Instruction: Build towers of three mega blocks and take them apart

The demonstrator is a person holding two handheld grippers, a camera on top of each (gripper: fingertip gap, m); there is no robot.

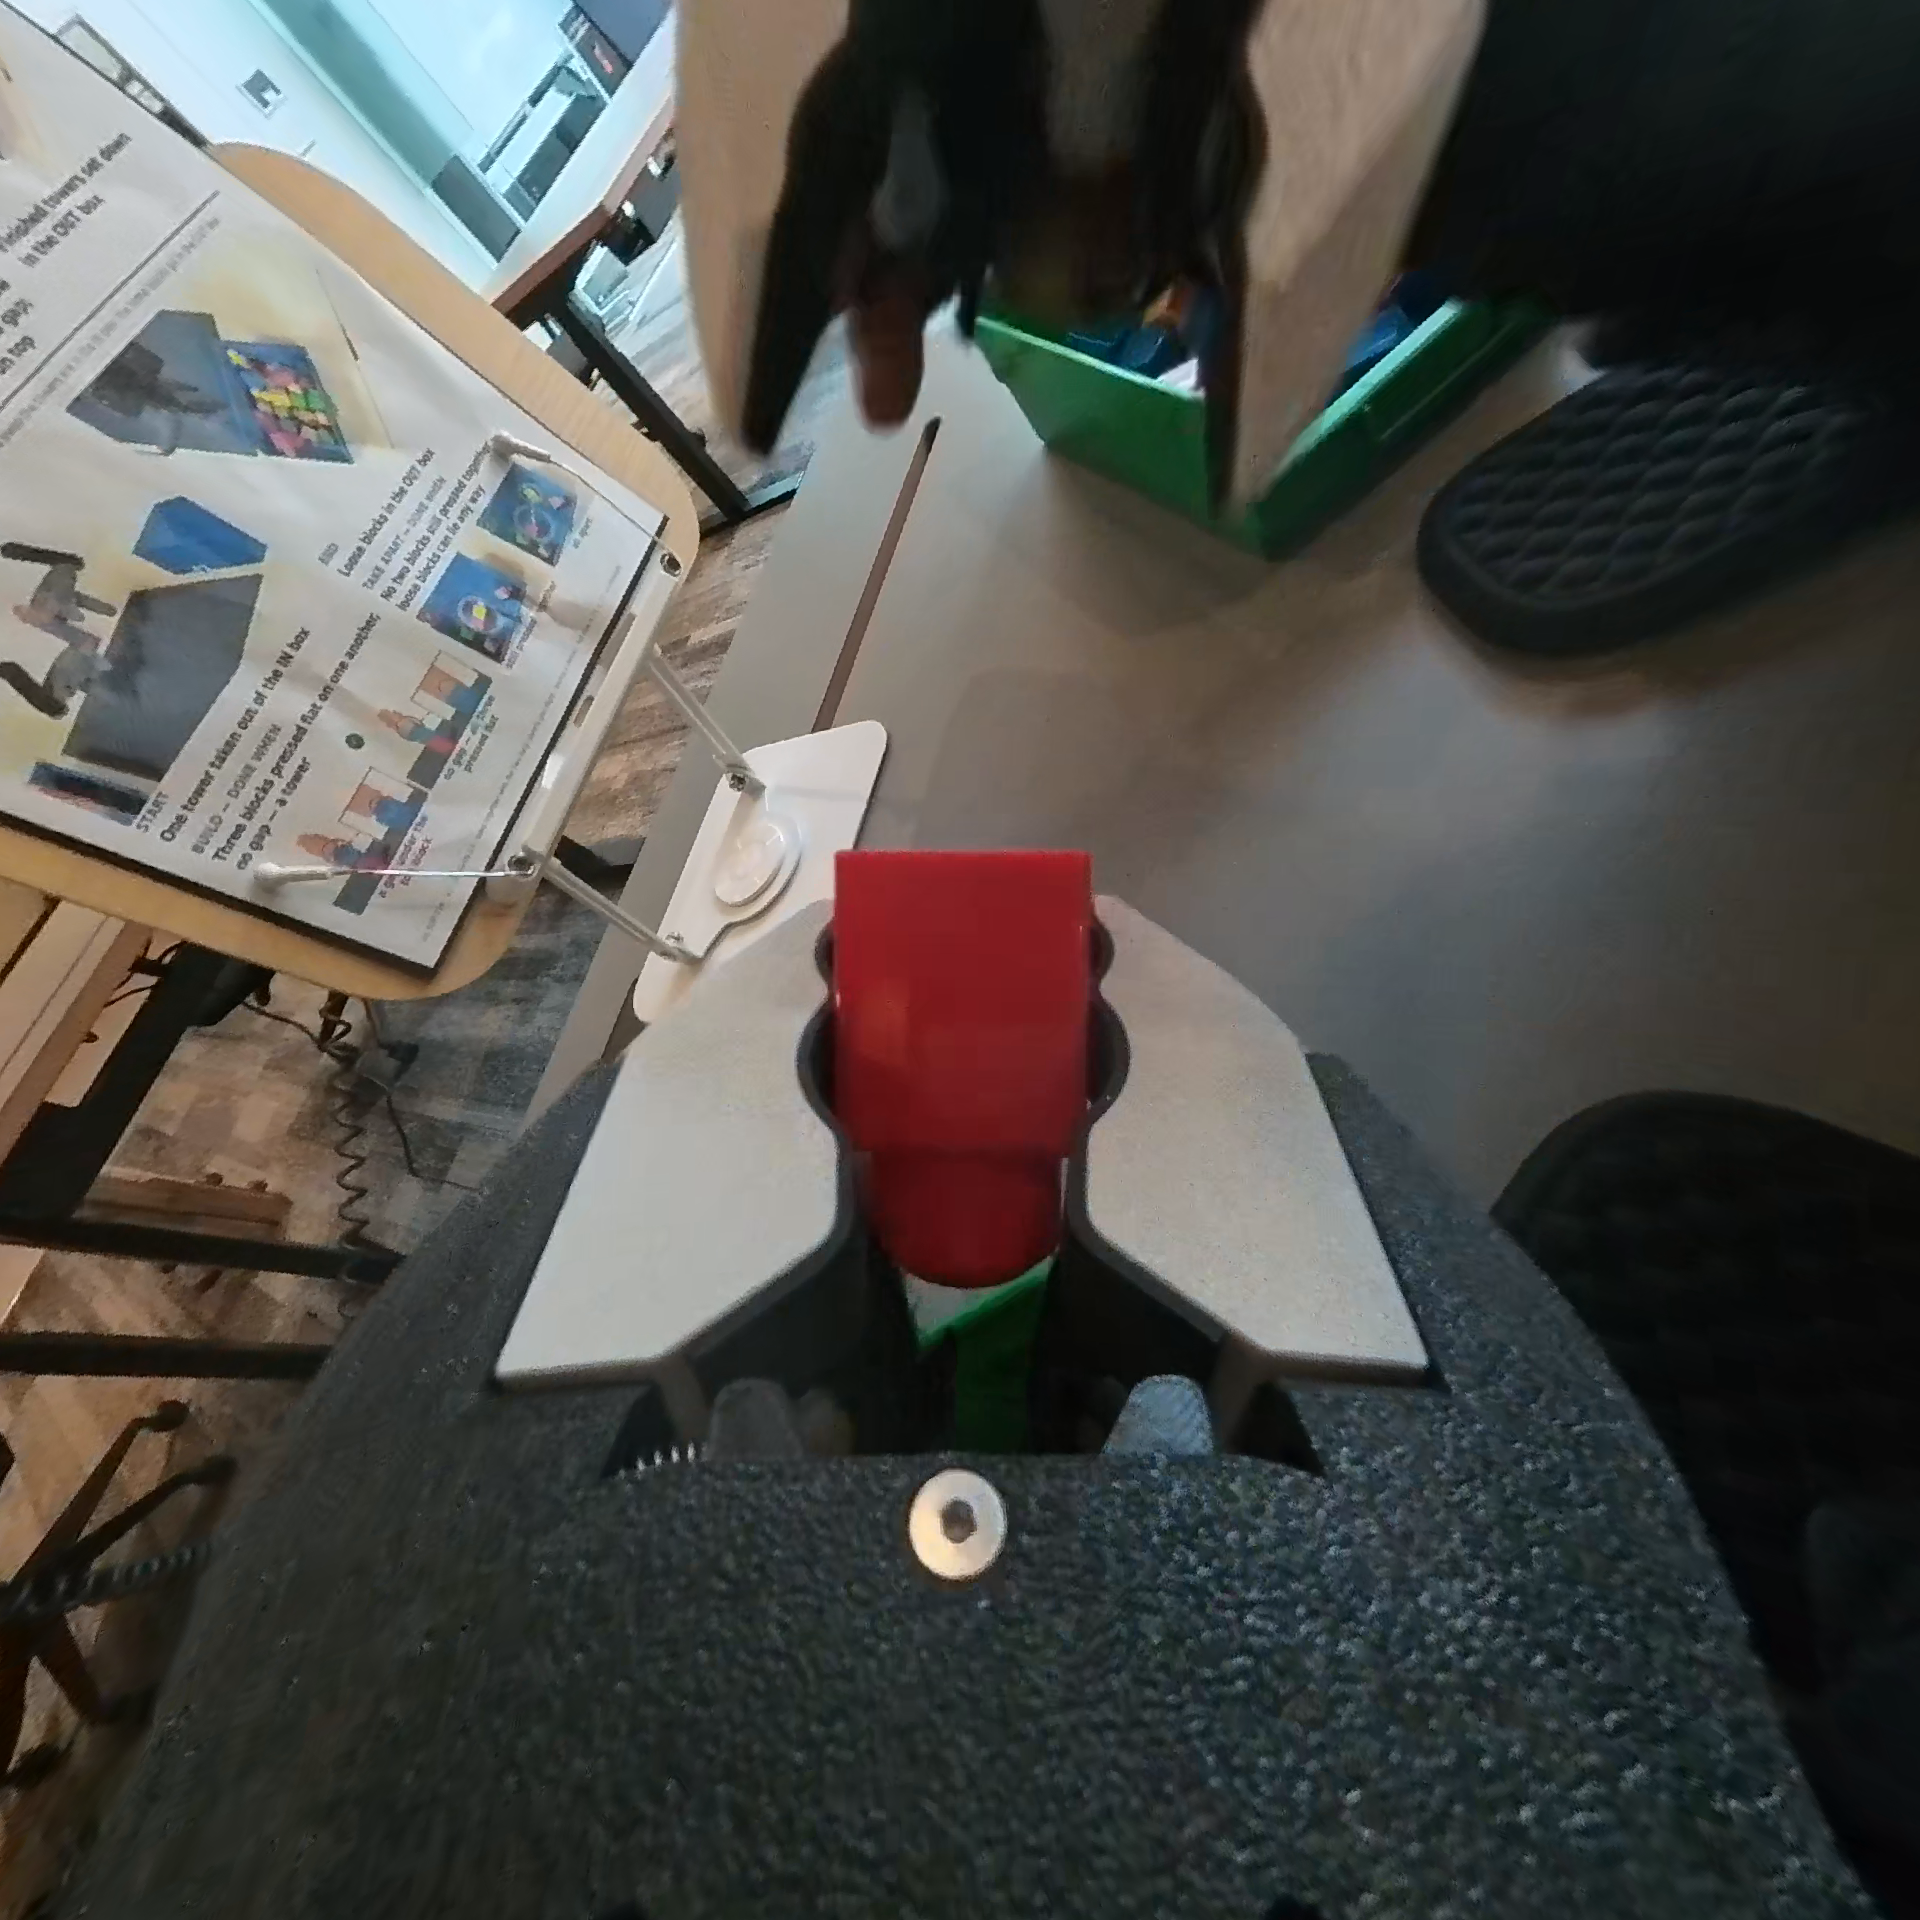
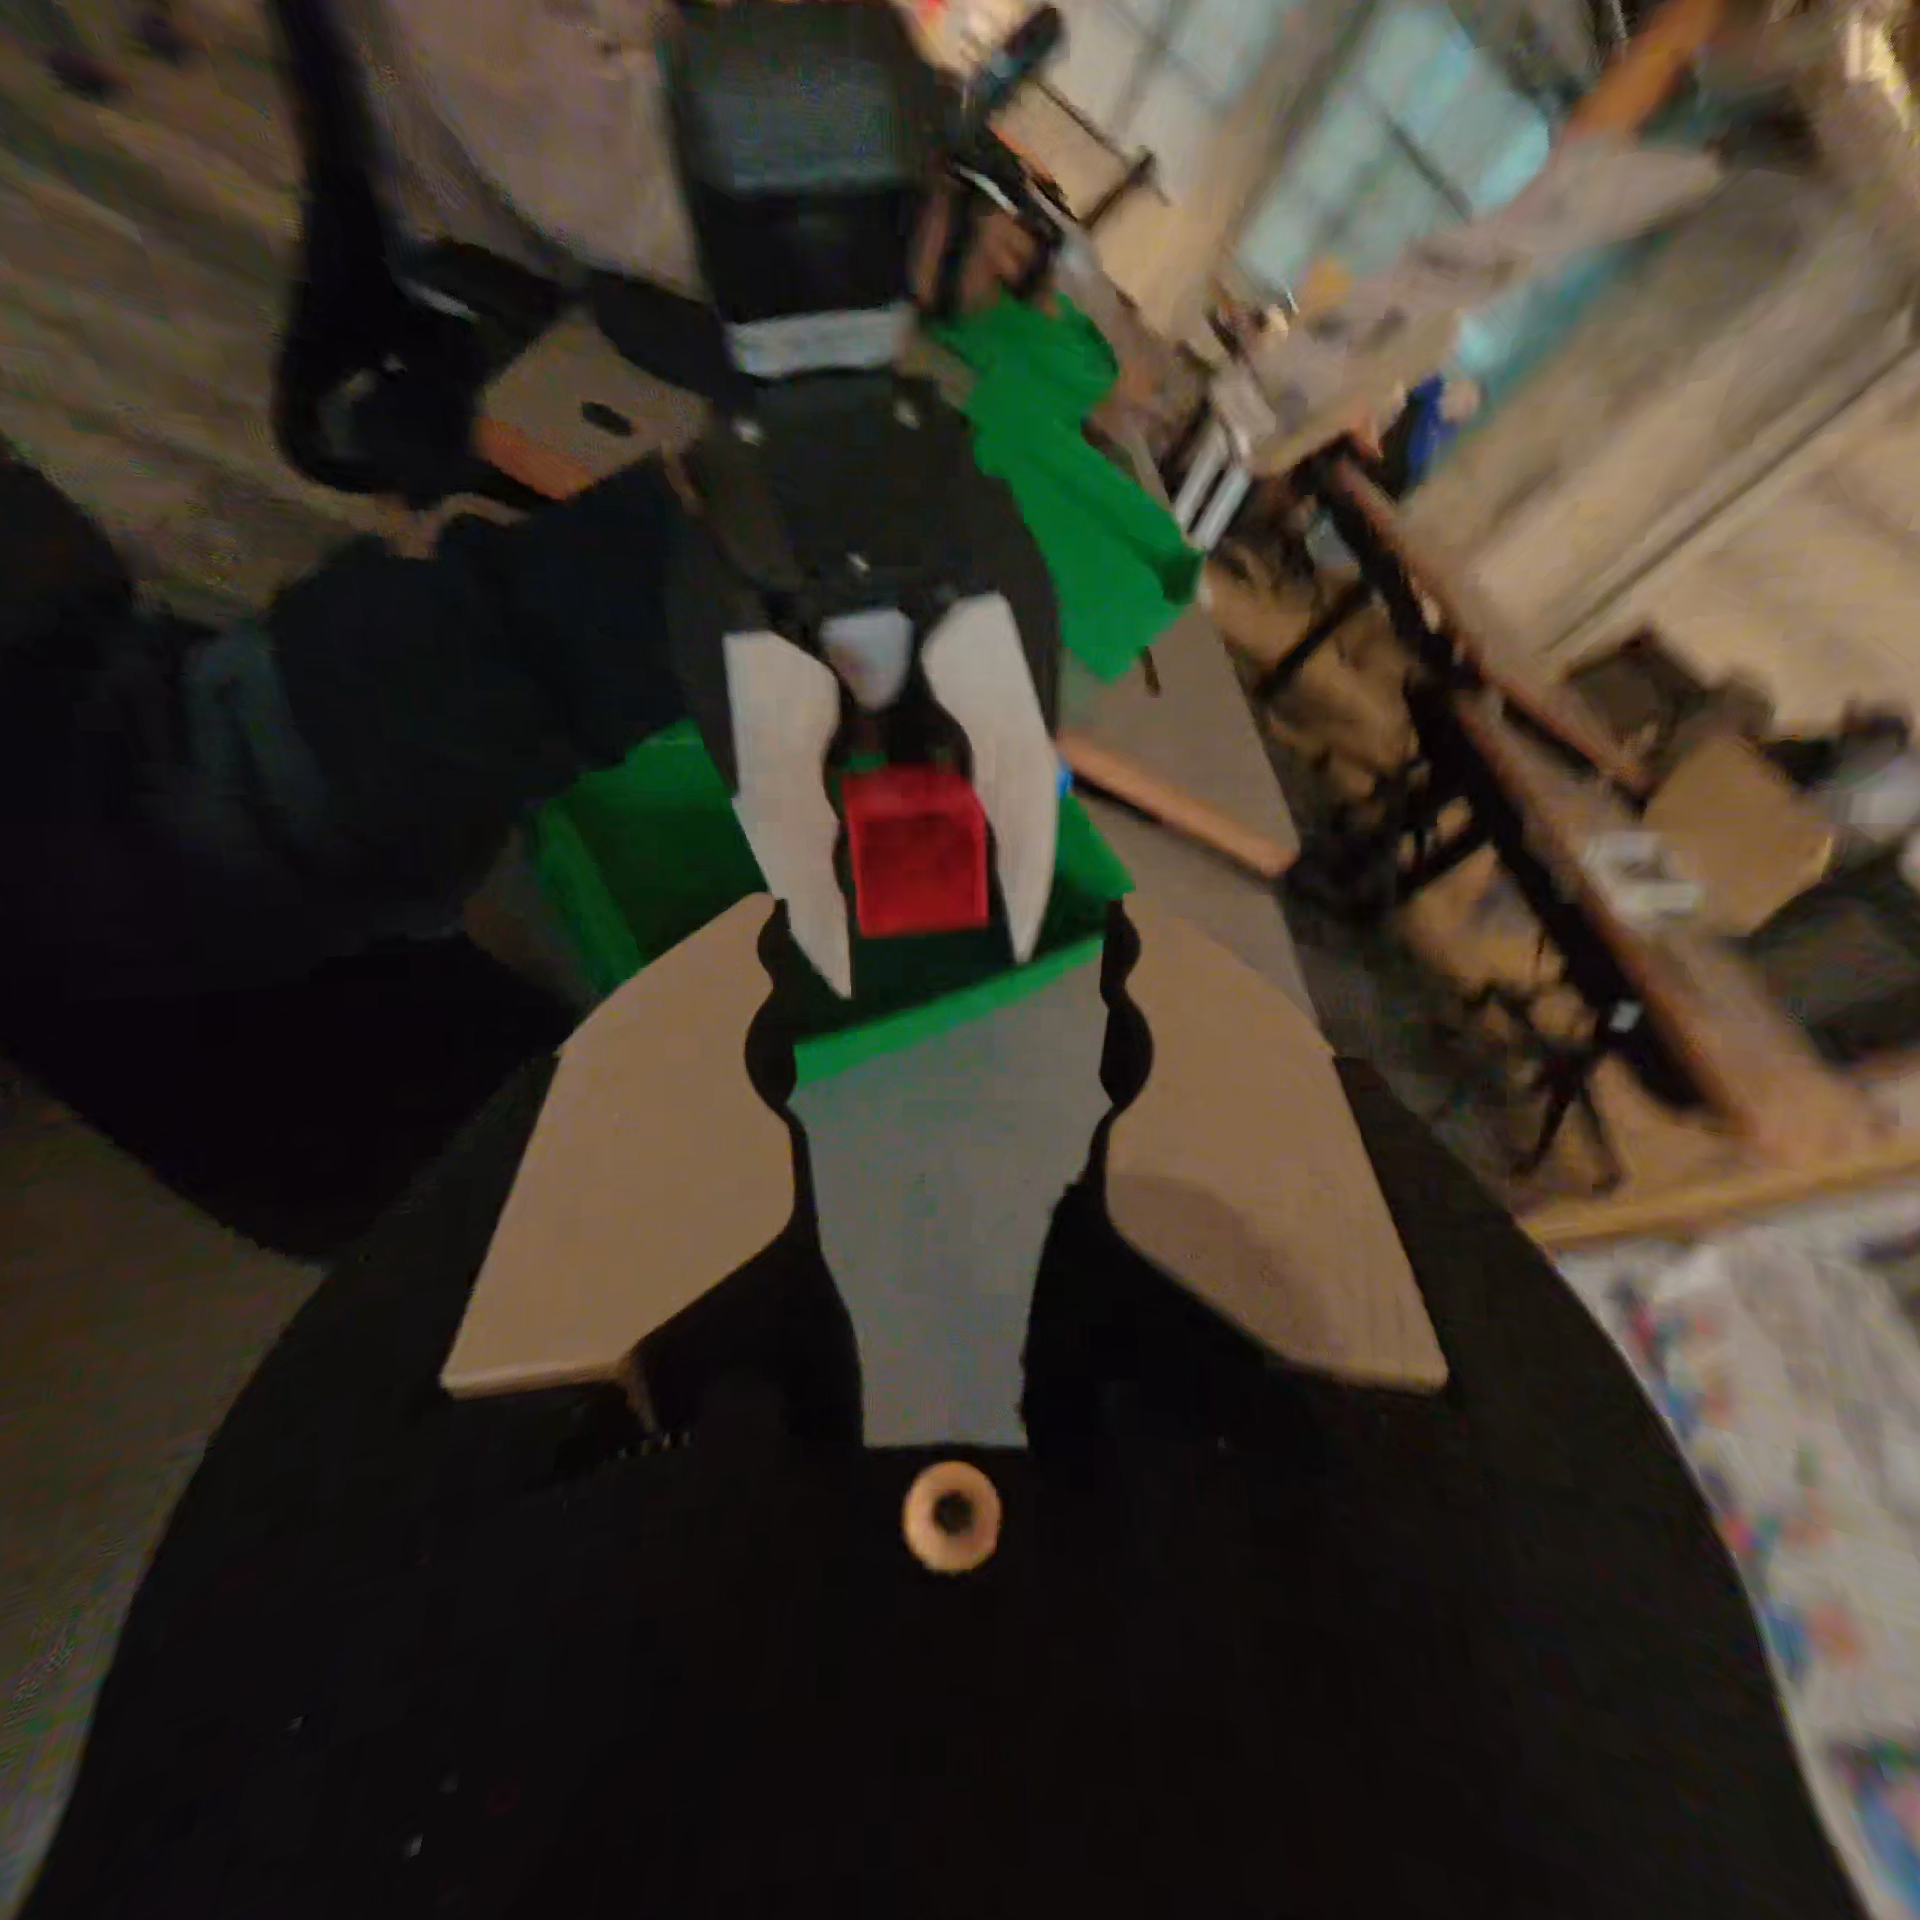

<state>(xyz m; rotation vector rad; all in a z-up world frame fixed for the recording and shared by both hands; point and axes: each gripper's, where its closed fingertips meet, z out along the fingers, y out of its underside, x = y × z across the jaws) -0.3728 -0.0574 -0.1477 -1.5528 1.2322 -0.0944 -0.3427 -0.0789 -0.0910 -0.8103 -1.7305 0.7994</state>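
Left gripper clamps a red mega block, jaws closed tight on its sides, held above the grey table short of the green bin. Right gripper faces it over that bin, jaws spread wide, nothing between them. Instruction sheet stands left of the bin.

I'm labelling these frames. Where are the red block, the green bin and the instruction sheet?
red block [image 1: 961, 1029], left wrist view, its broad top face between the fingers.
green bin [image 1: 1122, 416], left wrist view, its near outer wall.
instruction sheet [image 1: 291, 582], left wrist view, its printed middle.
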